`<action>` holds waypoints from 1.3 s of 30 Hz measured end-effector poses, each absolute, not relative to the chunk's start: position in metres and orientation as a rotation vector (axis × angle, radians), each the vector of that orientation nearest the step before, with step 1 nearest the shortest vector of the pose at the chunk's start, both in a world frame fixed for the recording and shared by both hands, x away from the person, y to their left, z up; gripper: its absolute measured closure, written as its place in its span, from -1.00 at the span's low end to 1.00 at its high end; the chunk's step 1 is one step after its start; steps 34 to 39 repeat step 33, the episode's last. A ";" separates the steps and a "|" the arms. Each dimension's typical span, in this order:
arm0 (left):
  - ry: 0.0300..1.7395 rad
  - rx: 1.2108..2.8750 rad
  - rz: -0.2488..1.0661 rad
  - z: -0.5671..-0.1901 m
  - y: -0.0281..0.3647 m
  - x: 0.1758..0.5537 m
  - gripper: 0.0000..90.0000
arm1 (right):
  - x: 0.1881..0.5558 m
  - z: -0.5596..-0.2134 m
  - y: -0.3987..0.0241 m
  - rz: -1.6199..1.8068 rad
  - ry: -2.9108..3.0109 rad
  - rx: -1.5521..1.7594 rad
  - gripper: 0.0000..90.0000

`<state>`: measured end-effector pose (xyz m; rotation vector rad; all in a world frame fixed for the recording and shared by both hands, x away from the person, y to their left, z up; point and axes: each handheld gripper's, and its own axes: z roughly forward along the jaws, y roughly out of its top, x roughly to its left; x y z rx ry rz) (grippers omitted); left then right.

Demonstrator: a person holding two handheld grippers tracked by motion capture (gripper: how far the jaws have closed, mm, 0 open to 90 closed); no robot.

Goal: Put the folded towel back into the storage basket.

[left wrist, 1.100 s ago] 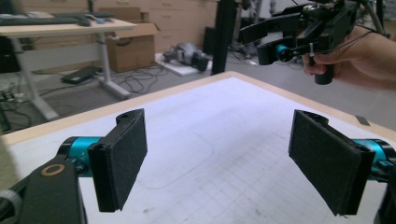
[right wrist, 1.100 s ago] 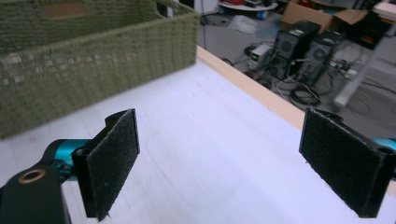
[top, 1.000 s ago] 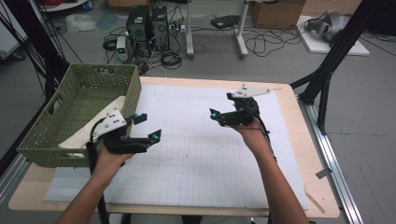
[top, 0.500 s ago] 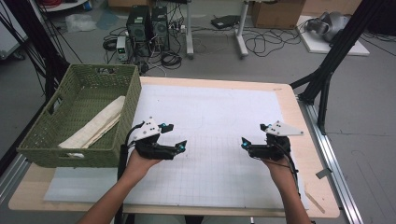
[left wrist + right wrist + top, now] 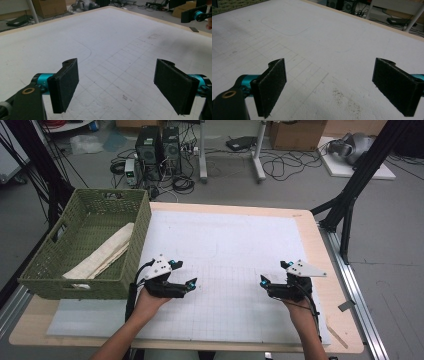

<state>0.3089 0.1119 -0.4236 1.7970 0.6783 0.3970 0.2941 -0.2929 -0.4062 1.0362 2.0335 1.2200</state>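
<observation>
Left gripper [image 5: 182,276] and right gripper [image 5: 275,272]: jaws spread wide, holding nothing, above the surface [image 5: 235,245]. Folded cloth [image 5: 102,252] lies inside the basket [image 5: 80,287], long axis diagonal.

Green woven basket [image 5: 60,270] sits on wooden table's [image 5: 340,270] left edge, folded beige cloth [image 5: 102,254] inside it. White gridded mat [image 5: 230,245] lies right of the basket. Left gripper [image 5: 181,274] and right gripper [image 5: 274,273] sit over mat's near half, well apart.
</observation>
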 end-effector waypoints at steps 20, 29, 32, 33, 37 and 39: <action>0.724 1.772 0.416 -0.425 0.122 0.305 -0.55 | 0.291 -0.406 -0.287 1.209 2.033 1.011 -0.75; 0.729 1.767 0.419 -0.425 0.122 0.305 -0.55 | 0.291 -0.406 -0.288 1.205 2.036 1.008 -0.75; 0.728 1.765 0.418 -0.425 0.122 0.306 -0.55 | 0.292 -0.406 -0.288 1.215 2.031 1.015 -0.75; 0.732 1.763 0.418 -0.425 0.121 0.306 -0.55 | 0.292 -0.406 -0.288 1.214 2.032 1.012 -0.75; 0.732 1.763 0.418 -0.425 0.121 0.306 -0.55 | 0.292 -0.406 -0.288 1.214 2.032 1.012 -0.75; 0.732 1.763 0.418 -0.425 0.121 0.306 -0.55 | 0.292 -0.406 -0.288 1.214 2.032 1.012 -0.75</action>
